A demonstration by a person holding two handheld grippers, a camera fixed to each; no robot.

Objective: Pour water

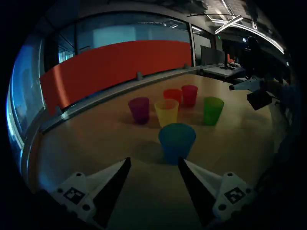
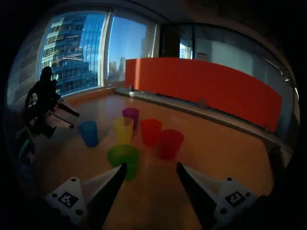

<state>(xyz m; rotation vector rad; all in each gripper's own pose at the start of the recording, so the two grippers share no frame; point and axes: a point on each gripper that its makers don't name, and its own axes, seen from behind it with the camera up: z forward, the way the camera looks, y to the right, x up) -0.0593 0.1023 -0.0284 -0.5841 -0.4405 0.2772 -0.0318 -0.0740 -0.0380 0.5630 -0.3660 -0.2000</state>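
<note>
Left gripper view: the left tongs (image 1: 153, 160) stood wide open at the bottom of the frame, holding nothing, over a wooden tabletop (image 1: 96, 147). A blue cup (image 1: 177, 142) sat upright just beyond the tips, centre frame, a bit nearer the finger at right. Behind it was a close cluster: yellow cup (image 1: 166, 111), purple cup (image 1: 139, 109) at its left, orange cup (image 1: 172, 94) & pink cup (image 1: 189, 95) at the back, green cup (image 1: 213, 110) at right. Right gripper view: the right tongs (image 2: 150, 165) were also wide open & empty, w/ the green cup nearest, just by the finger tip at lower left. Couldn't tell which cup, if any, held water; no waterline showed. Risks, by my judgement: the cups looked light & tapered, so an off-centre squeeze could tip one or let it slip; they stood so near each other that a finger reaching in could knock a neighbour; both tongs working one cluster might bump; a hasty tilt over a small rim could spill onto the tabletop.
</note>
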